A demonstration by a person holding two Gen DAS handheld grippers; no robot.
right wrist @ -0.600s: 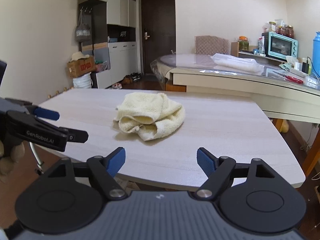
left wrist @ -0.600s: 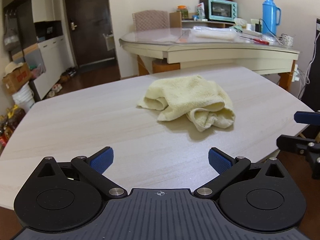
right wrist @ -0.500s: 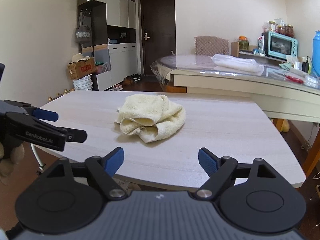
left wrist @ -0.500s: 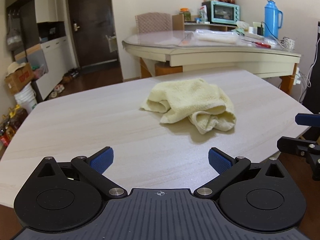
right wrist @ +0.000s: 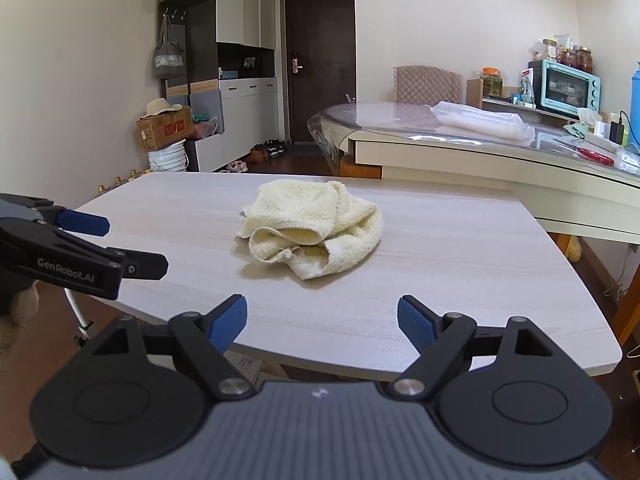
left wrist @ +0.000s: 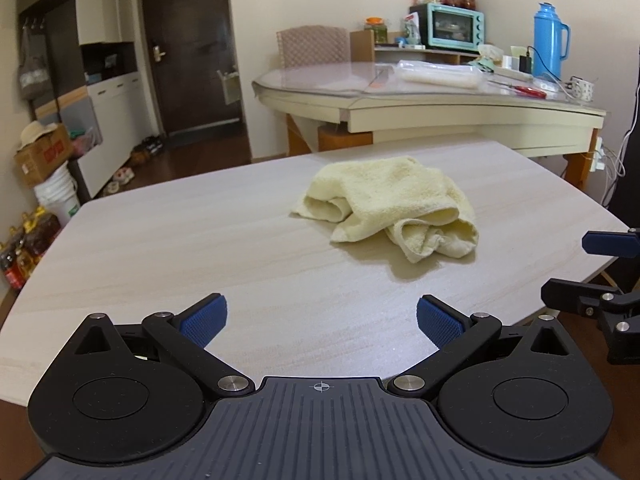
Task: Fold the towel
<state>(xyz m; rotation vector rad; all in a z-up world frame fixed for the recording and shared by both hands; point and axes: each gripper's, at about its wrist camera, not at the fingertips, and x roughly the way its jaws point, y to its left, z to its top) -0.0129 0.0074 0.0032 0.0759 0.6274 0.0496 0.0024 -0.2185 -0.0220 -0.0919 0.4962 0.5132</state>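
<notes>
A crumpled pale yellow towel (left wrist: 388,204) (right wrist: 316,220) lies in a heap on the light wood table (left wrist: 160,260) (right wrist: 460,260). My left gripper (left wrist: 320,320) hovers over the near edge, short of the towel, with its blue pads wide apart and nothing between them. It also shows at the left of the right wrist view as the left gripper (right wrist: 136,245). My right gripper (right wrist: 322,320) stands open and empty over the table's near edge, well short of the towel. It enters the left wrist view as the right gripper (left wrist: 568,268).
Behind the wood table stands a cream glass-topped table (left wrist: 440,108) with a plastic-wrapped roll (left wrist: 440,74), red-handled scissors, a blue thermos (left wrist: 548,40) and a teal oven. A cardboard box (left wrist: 44,156), a white bucket and bottles line the left wall. A hand (right wrist: 16,308) holds the left gripper.
The left wrist view has levelled out a little and the right gripper's pads stand slightly wider apart. The towel lies as it did.
</notes>
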